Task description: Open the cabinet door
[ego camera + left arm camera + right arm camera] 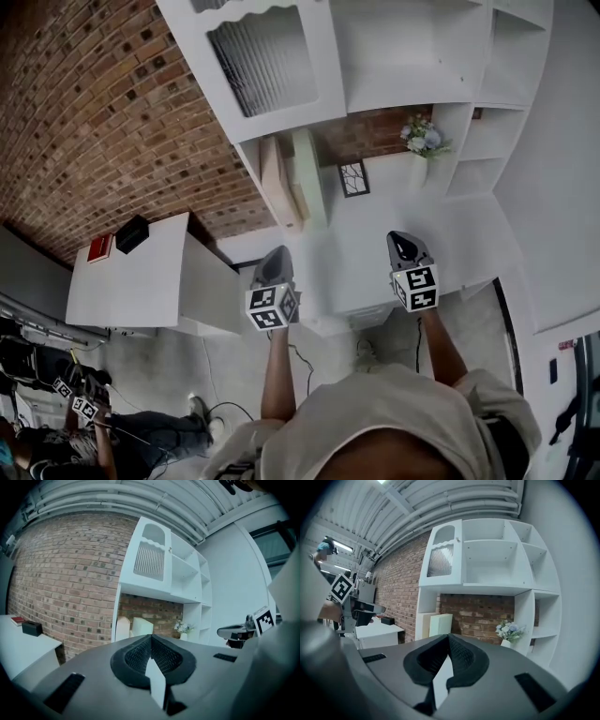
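- Judging by how things stand, this is the approach: neither tong has reached the cabinet door (267, 61), which looks fully closed.
- The door is in the top-left corner of the white shelf unit (403, 56). In the head view it sits at about eleven o'clock from the grippers and well apart from both.
- The left gripper (275, 255) is clenched with nothing in it. In its own view the ribbed dark pads (136, 656) meet at a point.
- The right gripper (404, 240) is also clamped together and empty.
- The door is a flat, white-painted panel. It has an arched cut-out with a scalloped edge on top and a window of thin vertical slats (150, 559) below.
- A tiny speck at the door's right edge, towards three o'clock, may be a knob, but it is too small to be sure.
- I'd say the next move calls for raising one tong to that free edge, parting its jaws, and pinching the knob or the rim. The door would then swing out on its left side.
- Rough red brick wall (84, 103) fills the nine o'clock side.
- Pale flat boards (292, 183) lean in the alcove under the door.
- A small vase of flowers (422, 141) stands at one o'clock.
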Demonstrator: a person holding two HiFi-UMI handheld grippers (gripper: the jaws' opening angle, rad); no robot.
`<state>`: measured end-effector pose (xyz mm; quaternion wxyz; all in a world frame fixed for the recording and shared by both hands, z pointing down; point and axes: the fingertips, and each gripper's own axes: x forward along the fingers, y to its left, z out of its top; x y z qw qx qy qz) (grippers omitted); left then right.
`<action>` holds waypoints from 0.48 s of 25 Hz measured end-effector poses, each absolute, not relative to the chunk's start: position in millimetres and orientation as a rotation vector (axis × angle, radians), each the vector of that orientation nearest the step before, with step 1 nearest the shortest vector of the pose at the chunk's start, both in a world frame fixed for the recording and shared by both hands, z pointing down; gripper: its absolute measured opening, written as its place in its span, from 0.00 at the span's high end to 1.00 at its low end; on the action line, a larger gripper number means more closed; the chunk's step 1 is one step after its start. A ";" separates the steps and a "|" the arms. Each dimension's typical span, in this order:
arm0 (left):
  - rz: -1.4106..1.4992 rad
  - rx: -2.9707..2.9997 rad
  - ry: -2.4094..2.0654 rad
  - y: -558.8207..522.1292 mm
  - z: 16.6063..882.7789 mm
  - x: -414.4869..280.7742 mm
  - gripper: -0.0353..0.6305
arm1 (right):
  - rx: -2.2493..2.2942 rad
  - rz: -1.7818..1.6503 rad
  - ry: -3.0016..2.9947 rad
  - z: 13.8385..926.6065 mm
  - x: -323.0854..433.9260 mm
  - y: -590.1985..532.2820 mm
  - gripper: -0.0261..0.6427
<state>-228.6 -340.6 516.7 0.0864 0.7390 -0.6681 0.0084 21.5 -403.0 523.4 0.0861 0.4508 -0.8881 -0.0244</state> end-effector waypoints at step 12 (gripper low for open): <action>0.058 2.136 -2.075 -435.8 518.6 -244.6 0.91 | 1.261 -0.058 -2.690 531.5 2.8 -510.8 0.94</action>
